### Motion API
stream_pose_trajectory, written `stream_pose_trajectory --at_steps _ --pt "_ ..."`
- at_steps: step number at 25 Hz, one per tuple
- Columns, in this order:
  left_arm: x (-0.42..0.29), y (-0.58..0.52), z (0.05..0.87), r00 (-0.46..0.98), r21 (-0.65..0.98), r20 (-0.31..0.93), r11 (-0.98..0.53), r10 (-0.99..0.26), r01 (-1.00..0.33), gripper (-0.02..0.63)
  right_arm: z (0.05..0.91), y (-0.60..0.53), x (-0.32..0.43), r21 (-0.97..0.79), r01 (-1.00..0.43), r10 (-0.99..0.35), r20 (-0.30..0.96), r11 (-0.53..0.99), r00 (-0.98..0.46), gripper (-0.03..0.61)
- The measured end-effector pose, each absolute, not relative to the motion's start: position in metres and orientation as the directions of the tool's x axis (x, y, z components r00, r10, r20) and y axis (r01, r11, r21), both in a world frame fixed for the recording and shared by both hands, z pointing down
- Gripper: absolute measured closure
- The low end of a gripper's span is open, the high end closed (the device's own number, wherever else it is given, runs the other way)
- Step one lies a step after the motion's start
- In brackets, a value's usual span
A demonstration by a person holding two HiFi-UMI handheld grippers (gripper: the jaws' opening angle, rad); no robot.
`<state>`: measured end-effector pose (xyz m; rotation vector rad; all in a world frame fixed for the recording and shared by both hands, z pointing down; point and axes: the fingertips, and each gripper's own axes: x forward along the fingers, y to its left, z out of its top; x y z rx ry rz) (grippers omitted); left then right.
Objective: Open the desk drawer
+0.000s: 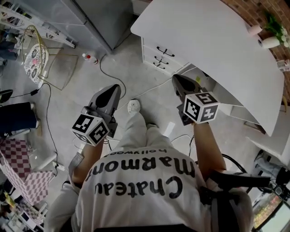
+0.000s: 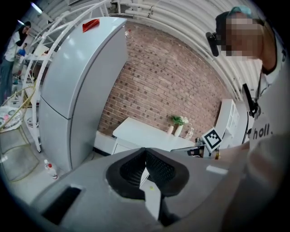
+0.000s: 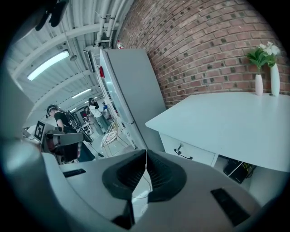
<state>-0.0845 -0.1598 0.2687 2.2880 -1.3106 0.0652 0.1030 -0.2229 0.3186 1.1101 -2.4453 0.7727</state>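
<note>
- While the person stands facing the white desk (image 1: 213, 41), both grippers hang in the air above the grey floor (image 1: 136, 81), touching nothing.
- Left gripper (image 1: 114, 90): claw narrow, the ribbed black pads meet at the tips in its own view, nothing between them. It sits well apart from the desk, over bare floor.
- Right gripper (image 1: 177, 81): claw also pressed together, with only a thin seam between the pads, and it is empty. It is near the desk's front edge, closer than the left one.
- Drawer stack (image 1: 161, 58): under the desk's left end as seen from the head view, three white fronts, each with a dark handle. All fronts lie flush, so the stack is closed.
- Top drawer (image 3: 190, 152) shows in the right gripper view, ahead and to the right of the jaws, handle in sight.
- On the desktop, far corner by the brick wall (image 3: 204, 41): two white vases (image 3: 257, 84), one with a green plant.
- Grey fridge (image 1: 99, 13) stands left of the desk.
- On the floor near the fridge: a small bottle (image 1: 90, 58) and a cable (image 1: 108, 72).
</note>
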Motion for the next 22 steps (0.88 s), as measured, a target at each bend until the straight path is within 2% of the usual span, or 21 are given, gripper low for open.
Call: stream_pose_trajectory --at_steps 4,11,17,22 --pt "-0.088 -0.19 0.306 0.567 0.441 0.273 -0.423 -0.777 -0.792 0.598 0.367 -0.247 0.098 -0.328 -0.784 -0.582 0.533 0.526 -0.614 0.565" --pt "-0.092 -0.227 0.377 0.578 0.399 0.251 -0.461 -0.777 -0.793 0.598 0.467 -0.28 0.097 -0.283 -0.806 -0.592 0.56 0.52 -0.579 0.565" --pt "-0.083 -0.249 0.451 0.644 0.369 0.232 -0.547 -0.729 -0.751 0.598 0.548 -0.309 0.093 -0.203 -0.804 -0.598 0.573 0.559 -0.561 0.565" --pt "-0.08 -0.274 0.499 0.663 0.264 0.15 -0.617 -0.733 -0.742 0.598 0.607 -0.337 0.096 -0.13 -0.793 -0.615 0.561 0.595 -0.554 0.565"
